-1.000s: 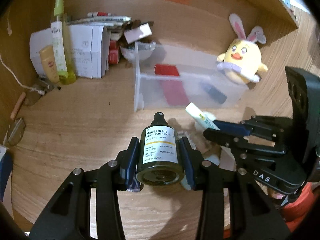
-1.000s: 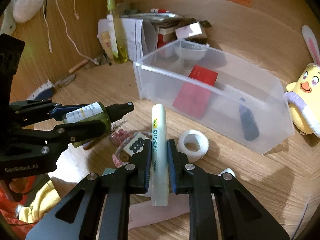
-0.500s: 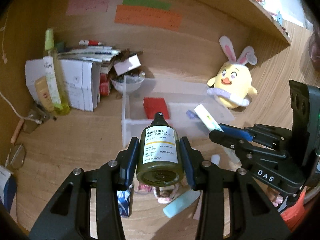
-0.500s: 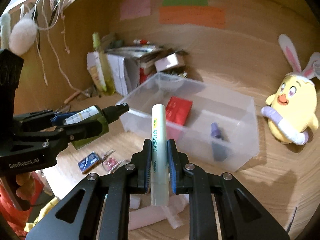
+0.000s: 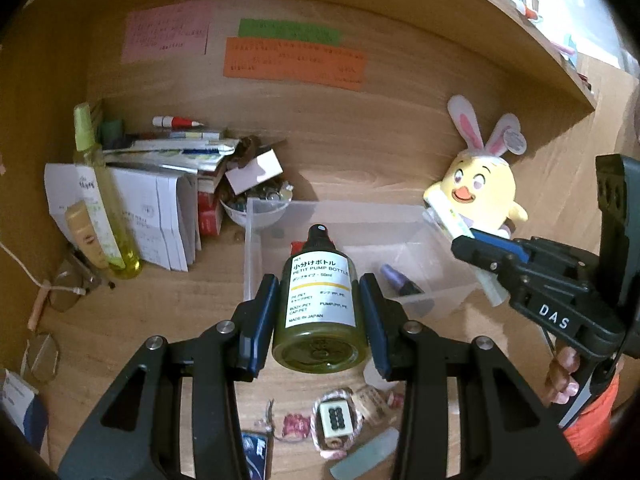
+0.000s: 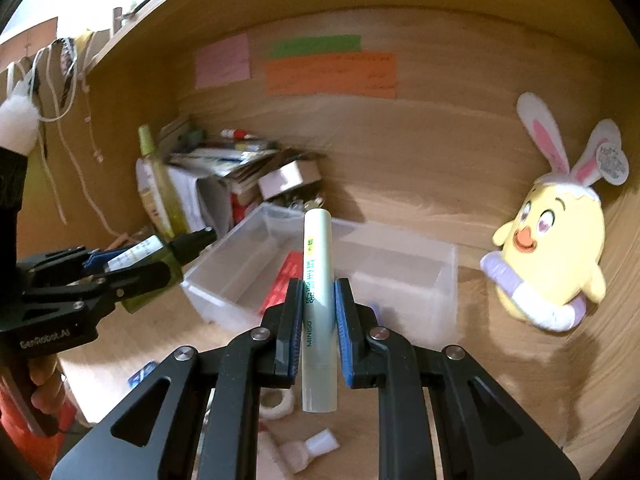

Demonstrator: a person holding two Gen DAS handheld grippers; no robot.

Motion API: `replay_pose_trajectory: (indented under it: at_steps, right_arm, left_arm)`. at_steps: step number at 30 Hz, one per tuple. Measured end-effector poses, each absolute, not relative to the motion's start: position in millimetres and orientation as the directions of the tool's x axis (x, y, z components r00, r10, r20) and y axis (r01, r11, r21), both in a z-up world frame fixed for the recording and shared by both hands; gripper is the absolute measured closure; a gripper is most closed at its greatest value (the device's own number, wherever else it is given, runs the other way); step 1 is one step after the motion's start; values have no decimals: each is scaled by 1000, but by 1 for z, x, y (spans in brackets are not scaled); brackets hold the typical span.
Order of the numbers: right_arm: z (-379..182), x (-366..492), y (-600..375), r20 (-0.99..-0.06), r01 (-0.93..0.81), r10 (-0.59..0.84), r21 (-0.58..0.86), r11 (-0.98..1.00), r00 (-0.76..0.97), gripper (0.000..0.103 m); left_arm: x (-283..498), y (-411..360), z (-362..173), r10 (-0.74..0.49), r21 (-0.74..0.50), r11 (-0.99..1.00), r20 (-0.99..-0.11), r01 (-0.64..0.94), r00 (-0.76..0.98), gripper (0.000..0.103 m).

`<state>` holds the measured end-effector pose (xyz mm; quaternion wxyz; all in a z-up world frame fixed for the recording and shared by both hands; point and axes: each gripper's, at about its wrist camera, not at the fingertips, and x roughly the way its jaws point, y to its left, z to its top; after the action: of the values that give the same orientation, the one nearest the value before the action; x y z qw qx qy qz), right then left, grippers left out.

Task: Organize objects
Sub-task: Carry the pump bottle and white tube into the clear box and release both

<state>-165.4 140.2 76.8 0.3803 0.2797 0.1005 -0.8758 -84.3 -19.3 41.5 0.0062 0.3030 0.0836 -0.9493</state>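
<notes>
The green pump bottle [image 5: 320, 312] sits clamped between the pads of the left gripper [image 5: 319, 316], nozzle pointing forward, held in the air in front of the clear plastic bin [image 5: 404, 240]. The right gripper [image 6: 317, 320] is closed on a pale green tube [image 6: 317, 304], upright over the bin's near wall. Inside the bin lie a red packet [image 6: 286, 280] and what seems a small purple bottle [image 5: 396, 282]. A yellow bunny plush [image 6: 552, 248] stands just beside the bin on the wooden desk [image 5: 168, 312].
</notes>
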Motion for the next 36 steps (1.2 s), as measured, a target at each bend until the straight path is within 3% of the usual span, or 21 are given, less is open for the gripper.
replay_pose_trajectory:
  at_steps: [12,36]
  right_arm:
    - [73,-203,126,-588,688,-563,15,-726,-581,89]
    - [-2,-247,83,-746,686,-470,25,-727,-471,89]
  left_arm:
    - [-124,-18,45,9,-122,-990,-588,77,-809,62]
    - [-198,-23,-14,7,-101,-991,-710,92,-704,62]
